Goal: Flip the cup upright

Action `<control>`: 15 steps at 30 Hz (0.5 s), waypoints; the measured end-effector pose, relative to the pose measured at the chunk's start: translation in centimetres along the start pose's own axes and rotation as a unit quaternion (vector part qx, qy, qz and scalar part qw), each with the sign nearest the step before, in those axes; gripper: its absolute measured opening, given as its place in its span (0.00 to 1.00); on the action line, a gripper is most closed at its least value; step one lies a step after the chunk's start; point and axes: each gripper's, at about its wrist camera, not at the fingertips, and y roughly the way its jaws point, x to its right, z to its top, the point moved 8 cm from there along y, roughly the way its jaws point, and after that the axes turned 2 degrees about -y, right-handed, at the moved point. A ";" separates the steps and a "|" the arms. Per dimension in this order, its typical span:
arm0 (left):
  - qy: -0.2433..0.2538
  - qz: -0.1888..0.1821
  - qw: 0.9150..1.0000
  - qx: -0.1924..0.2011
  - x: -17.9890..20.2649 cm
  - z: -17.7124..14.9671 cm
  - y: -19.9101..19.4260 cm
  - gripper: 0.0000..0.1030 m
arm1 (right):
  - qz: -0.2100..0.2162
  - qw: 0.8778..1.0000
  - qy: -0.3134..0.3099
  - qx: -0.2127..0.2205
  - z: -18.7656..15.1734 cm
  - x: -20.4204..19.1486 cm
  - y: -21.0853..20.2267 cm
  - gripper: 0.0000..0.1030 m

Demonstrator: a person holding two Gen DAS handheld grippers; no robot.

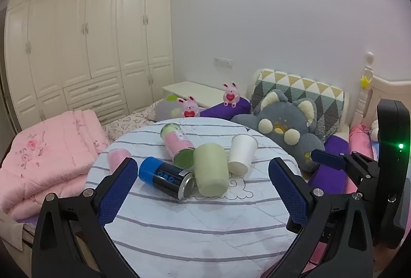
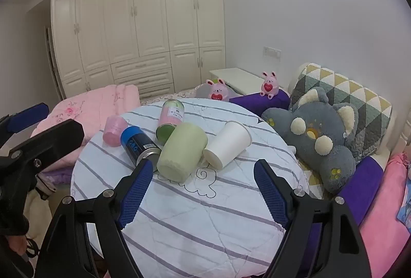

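The cups lie tipped over in a huddle at the middle of both frames, on the round striped table (image 2: 205,213). The white cup (image 2: 227,147) is on its side with its base toward me and its mouth pointing up and right; just left of it, touching or nearly so, lies the pale green cup (image 2: 181,151), also base-first. Left again come the blue can (image 2: 140,147), a pink-and-green bottle (image 2: 170,121) behind it, and a small pink cup (image 2: 114,131) toward the left edge of the table.

My right tongs (image 2: 201,190) hover low in the frame, spread wide and gripping nothing, the gap lined up on the white and green cups. My left tongs (image 1: 203,190) are likewise wide open and empty, aimed at the blue can (image 1: 164,175) and green cup (image 1: 210,170).

I judge nothing has been righted yet. The white cup looks the easiest start, since its right side is free. I would bring the right tongs around its middle, one pad on each side of the wall, squeeze gently because thin cups crumple, then lift clear before rotating so the rim does not drag the cloth or knock the green cup into the can.
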 end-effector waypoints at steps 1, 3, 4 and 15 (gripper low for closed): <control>0.000 0.000 1.000 0.000 0.0 0.0 0.0 1.00 | 0.001 1.000 0.002 0.010 0.2 0.0 0.0 0.80; -0.002 0.001 1.000 -0.001 0.2 -0.4 0.1 1.00 | 0.004 1.000 0.003 0.011 0.2 -0.1 0.0 0.80; -0.004 0.002 1.000 -0.002 0.1 -0.4 0.2 1.00 | 0.004 1.000 0.003 0.011 0.2 -0.1 0.1 0.80; -0.016 -0.001 1.000 -0.009 -0.5 -0.2 0.5 1.00 | 0.005 1.000 0.003 -0.003 -0.1 -0.3 0.9 0.80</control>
